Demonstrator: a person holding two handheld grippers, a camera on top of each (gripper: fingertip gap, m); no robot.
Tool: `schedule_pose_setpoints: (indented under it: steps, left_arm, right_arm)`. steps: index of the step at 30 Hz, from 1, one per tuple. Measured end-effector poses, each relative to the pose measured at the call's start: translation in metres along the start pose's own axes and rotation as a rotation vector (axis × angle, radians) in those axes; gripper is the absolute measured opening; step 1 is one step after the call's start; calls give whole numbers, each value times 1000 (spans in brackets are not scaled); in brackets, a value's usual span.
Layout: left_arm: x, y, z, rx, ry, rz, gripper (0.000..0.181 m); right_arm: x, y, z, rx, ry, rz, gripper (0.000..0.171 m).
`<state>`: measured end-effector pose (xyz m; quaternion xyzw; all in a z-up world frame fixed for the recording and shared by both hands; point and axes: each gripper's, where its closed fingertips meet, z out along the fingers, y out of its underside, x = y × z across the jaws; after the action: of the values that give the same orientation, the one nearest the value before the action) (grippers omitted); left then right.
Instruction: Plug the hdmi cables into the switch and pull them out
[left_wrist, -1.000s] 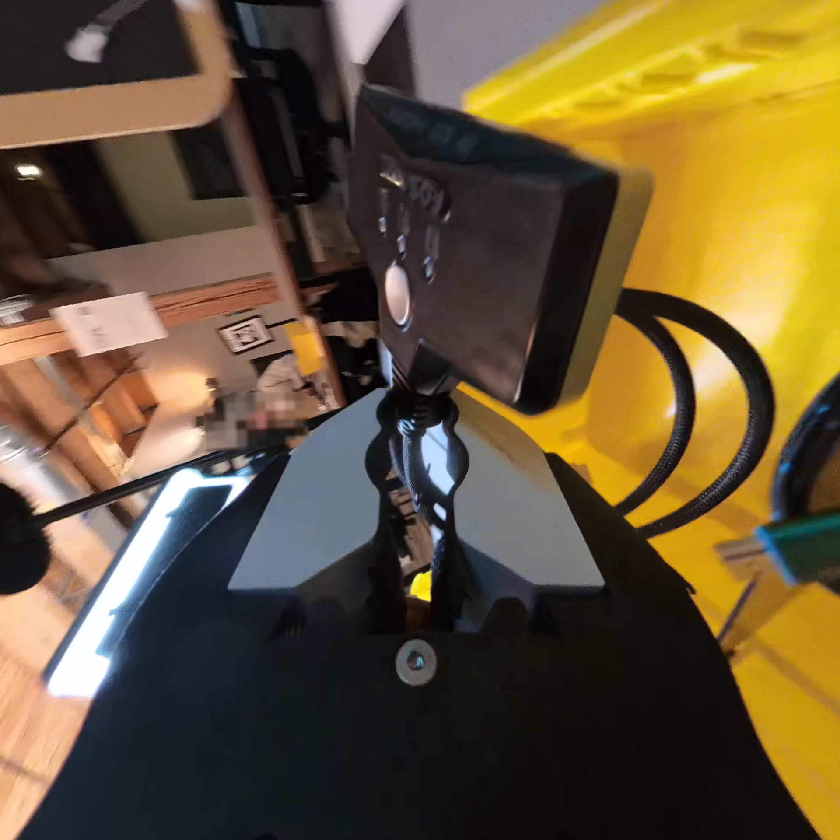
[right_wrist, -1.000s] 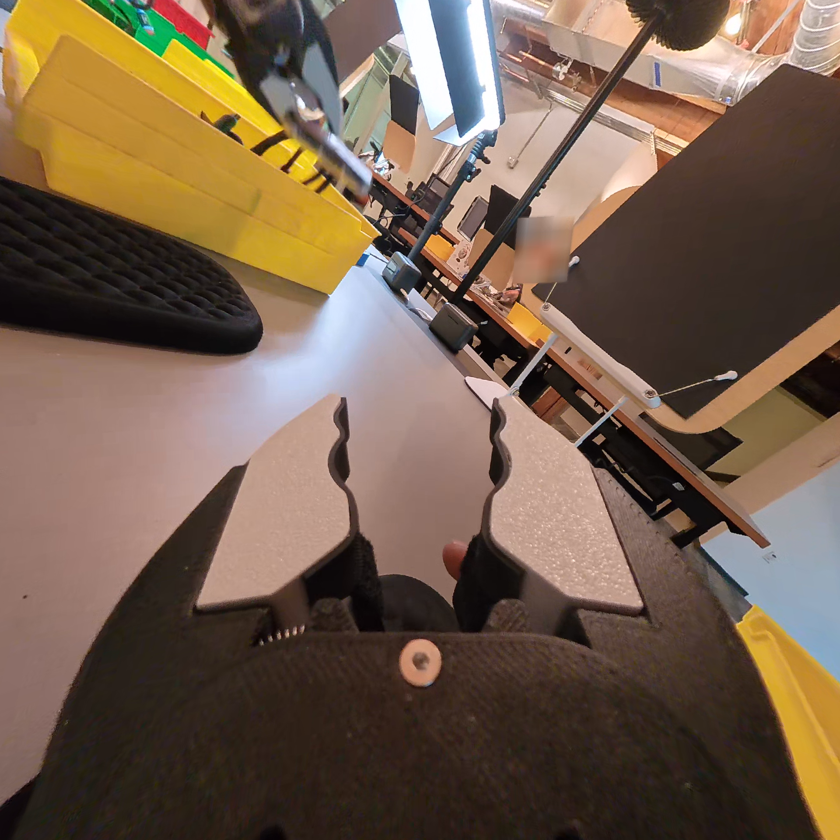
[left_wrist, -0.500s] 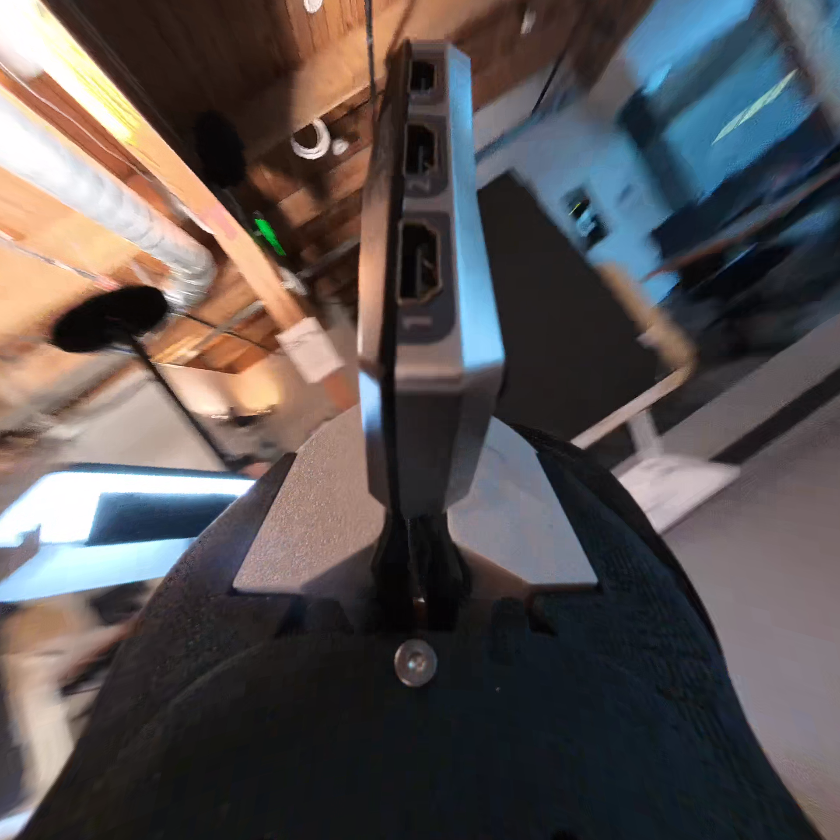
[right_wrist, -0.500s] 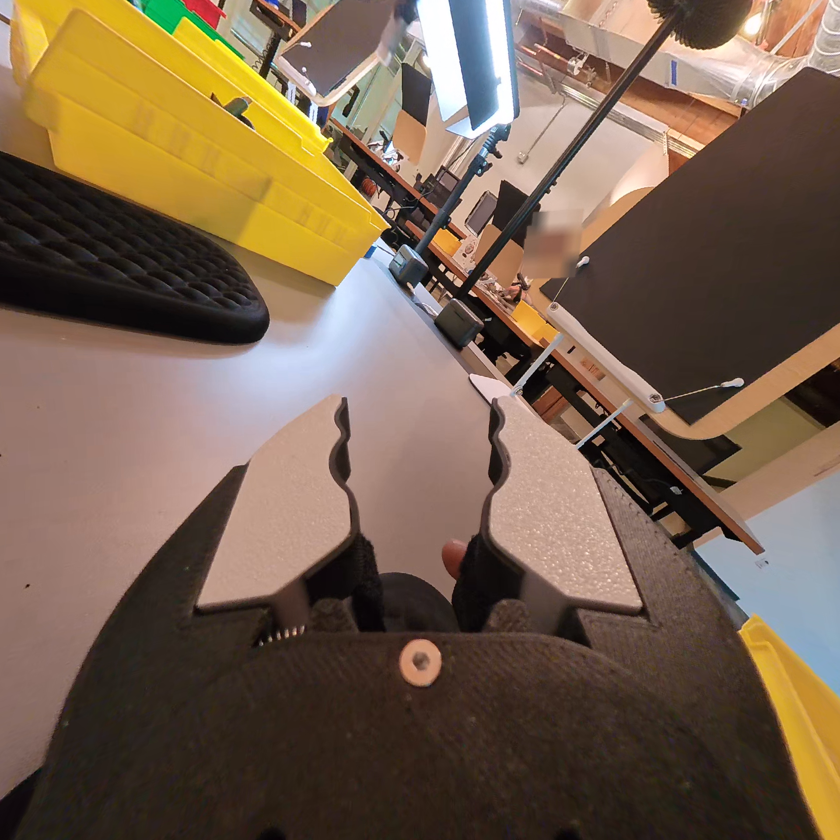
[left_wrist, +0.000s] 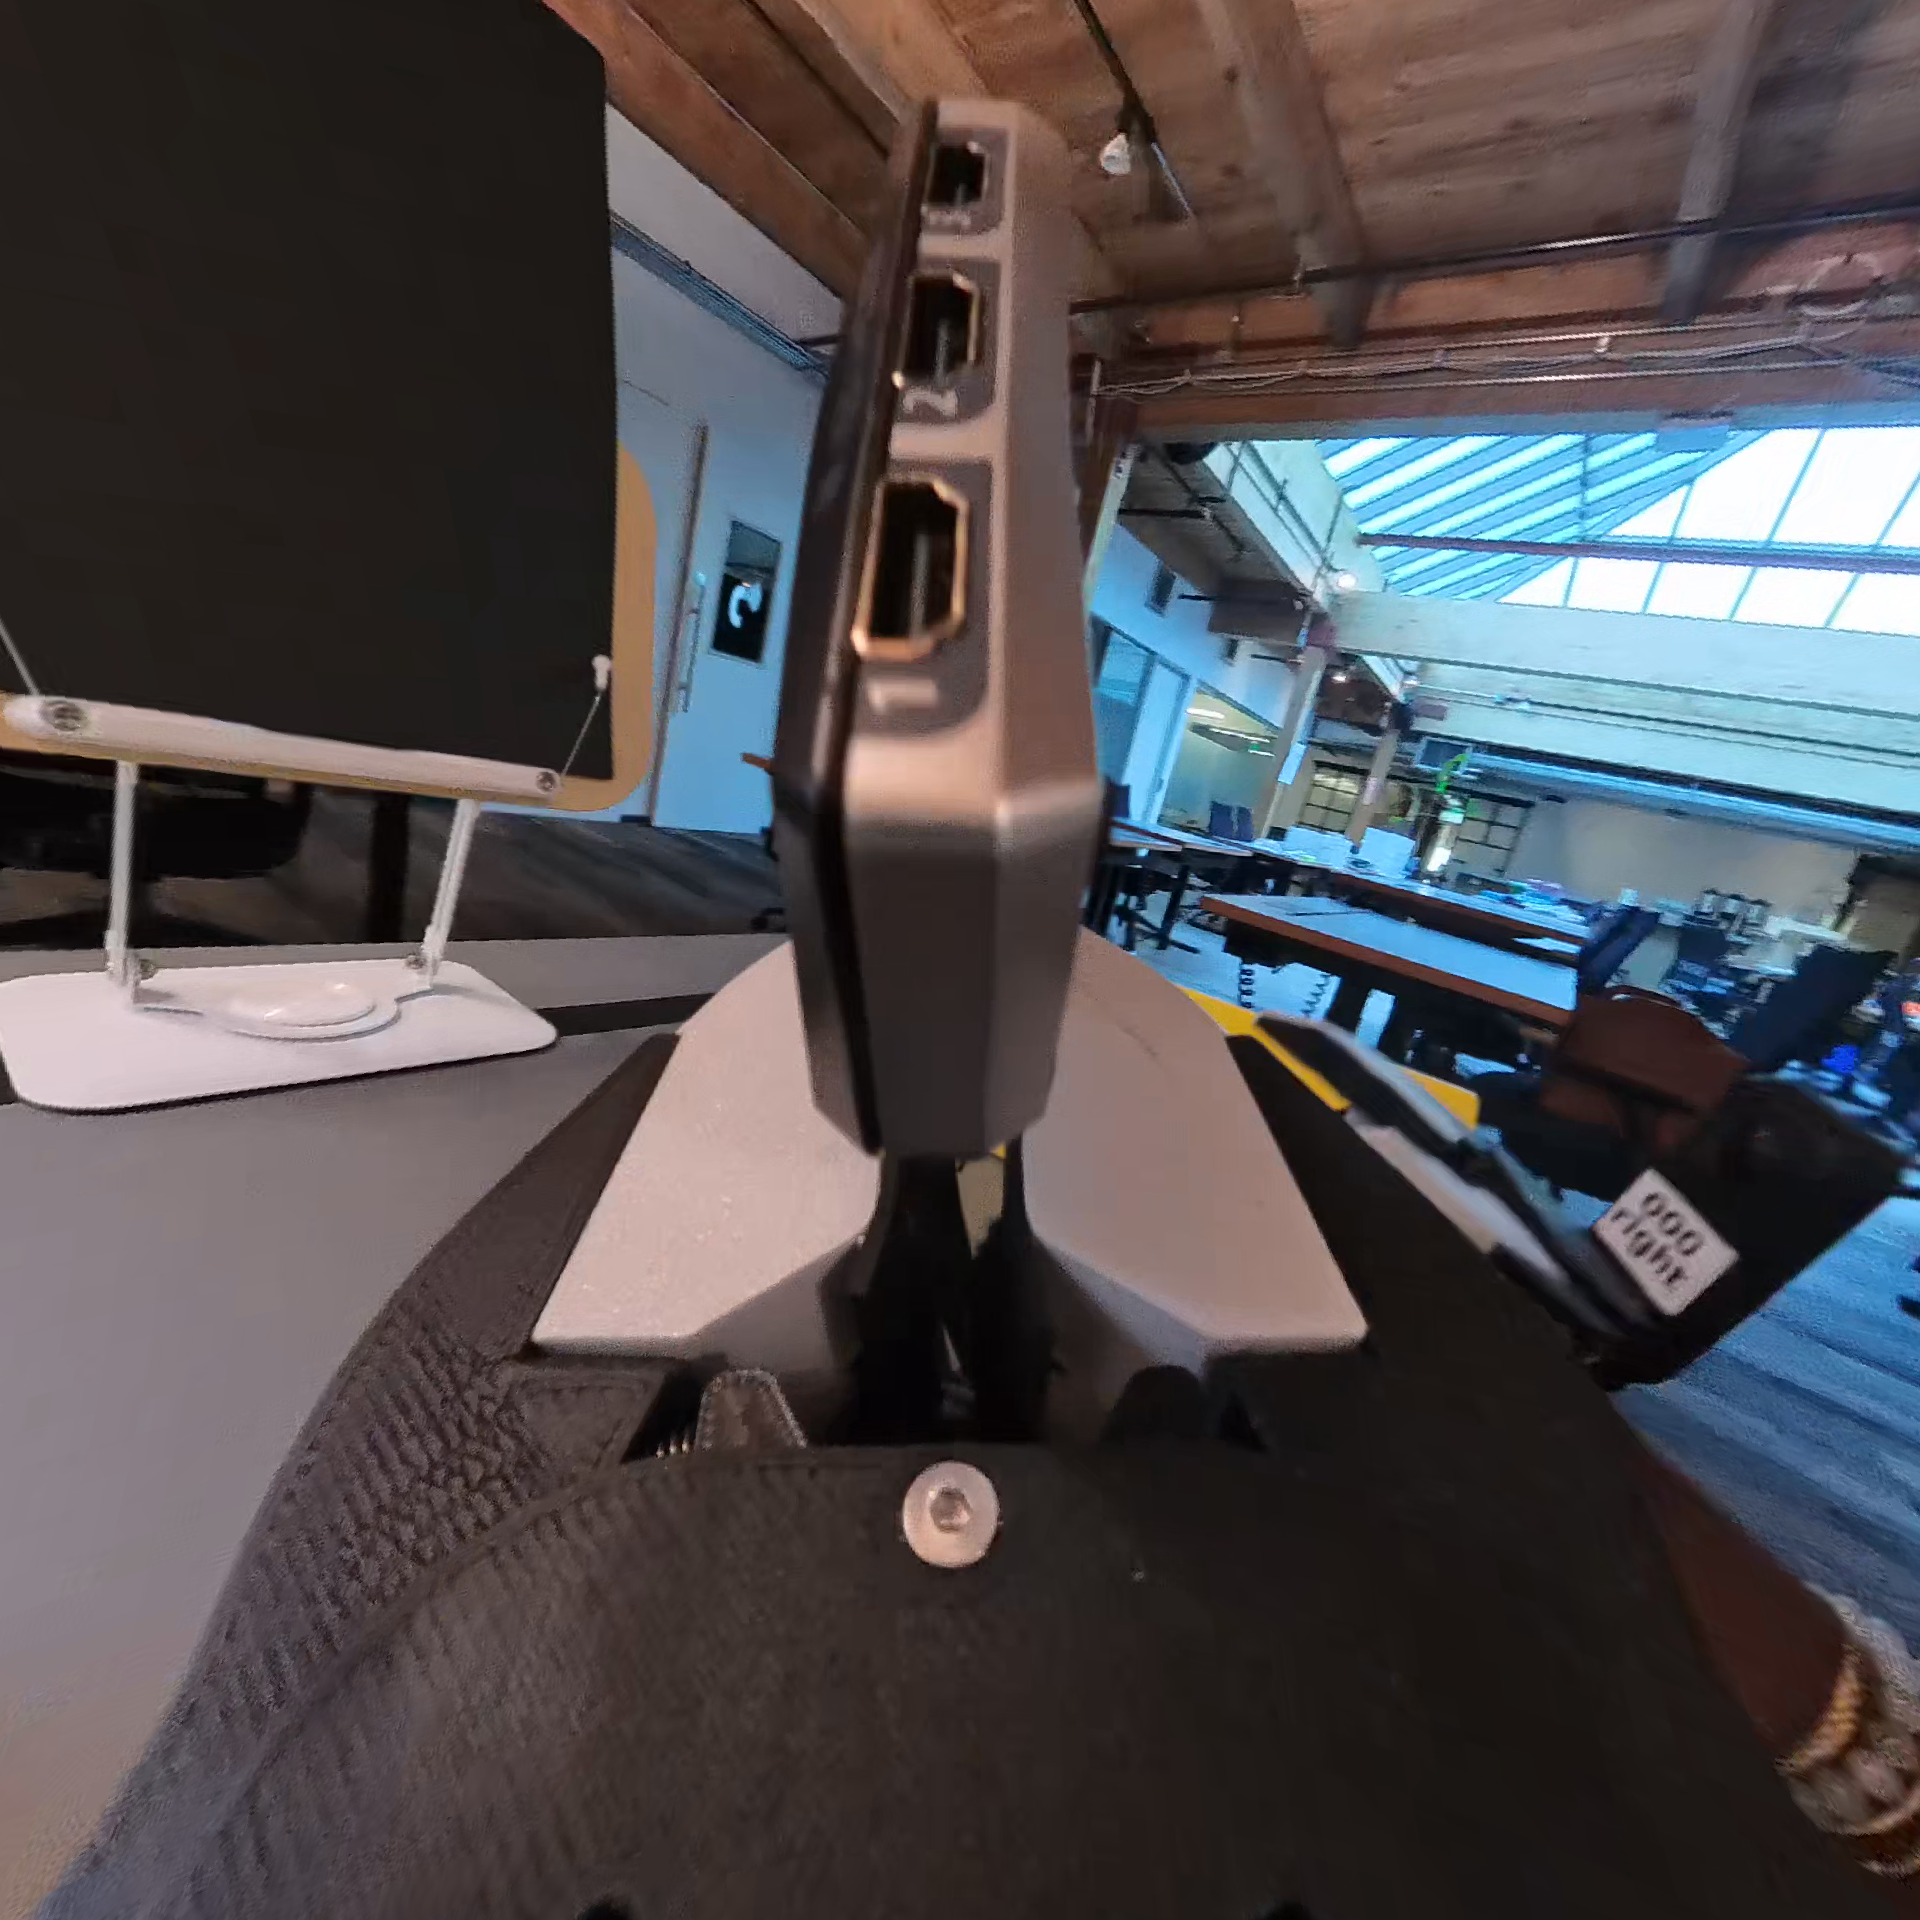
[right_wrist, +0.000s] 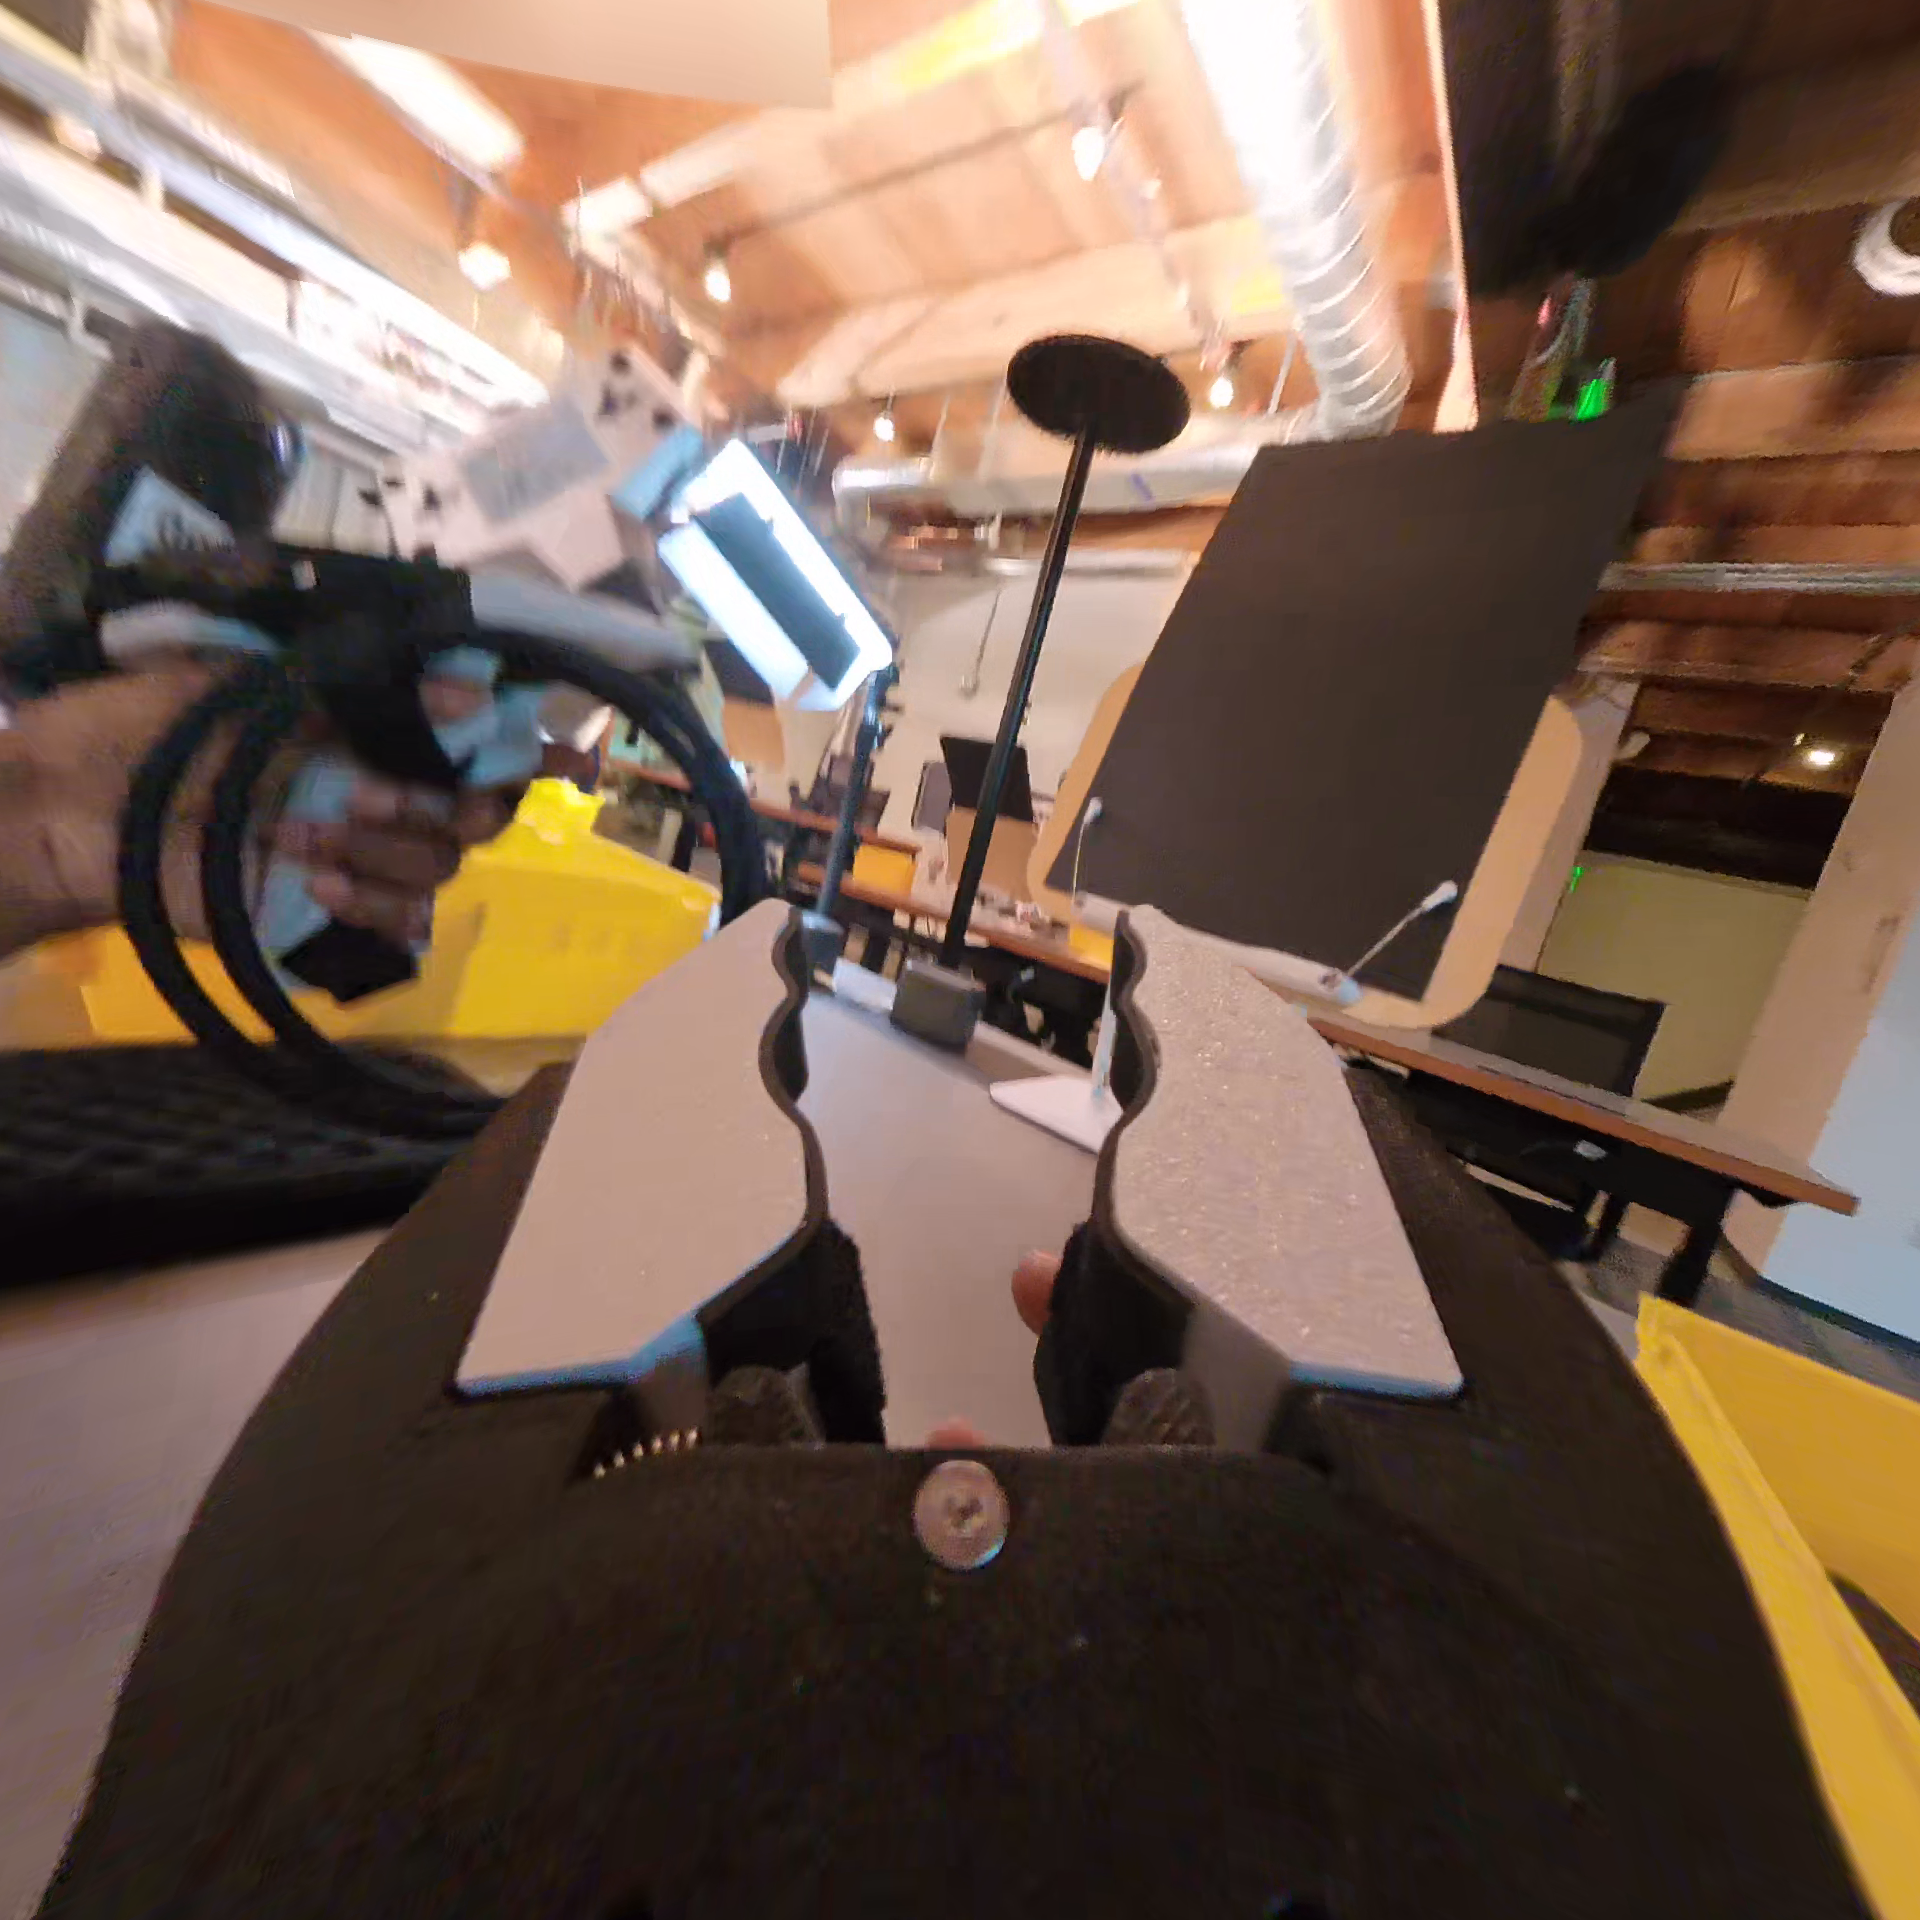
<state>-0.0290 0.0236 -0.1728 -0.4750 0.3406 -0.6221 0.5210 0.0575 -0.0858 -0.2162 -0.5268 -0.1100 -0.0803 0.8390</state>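
Observation:
In the left wrist view my left gripper (left_wrist: 930, 1039) is shut on the base of the grey hdmi switch (left_wrist: 935, 831), where its black braided cable leaves. The switch stands upright above the fingers with its edge toward the camera, and its ports (left_wrist: 914, 571) are empty. My right gripper (right_wrist: 956, 997) is open and empty above the grey table (right_wrist: 935, 1164). It also shows at the right of the left wrist view (left_wrist: 1558, 1195). In the right wrist view the left gripper (right_wrist: 364, 665) is blurred at the left, held in a hand. Black cable loops (right_wrist: 208, 935) hang below it.
Yellow bins (right_wrist: 561, 914) stand at the back left and a black quilted mat (right_wrist: 156, 1143) lies before them. Another yellow bin (right_wrist: 1766, 1507) is at the right. A black board on a white stand (left_wrist: 281, 1018) and a pole base (right_wrist: 935, 1003) stand on the table's far side. Tip to tip, the grippers are about 15 cm apart.
My left gripper swung the switch away from the yellow bin and turned it edge-on, ports toward the camera. My right gripper tilted upward, still open; the left gripper is back in its view.

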Motion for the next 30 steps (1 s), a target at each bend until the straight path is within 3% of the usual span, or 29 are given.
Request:
schedule_pose_setpoints:
  steps: [7,14,21,26,30]
  left_arm:
    - [18,45,-3,-96,-132,218,14]
    - [65,53,0,-120,-78,528,13]
    - [92,71,6,-163,-69,824,21]
    - [106,87,2,-228,122,839,33]
    - [107,88,-18,-277,266,805,44]
  right_arm:
    - [-44,-57,11,75,-107,-90,61]
    - [-91,-53,29,-46,-193,-230,60]
    - [-90,-45,24,-57,-233,-207,44]
    - [-86,-48,16,-79,-224,-405,40]
    - [-57,-51,8,-130,-147,-463,40]
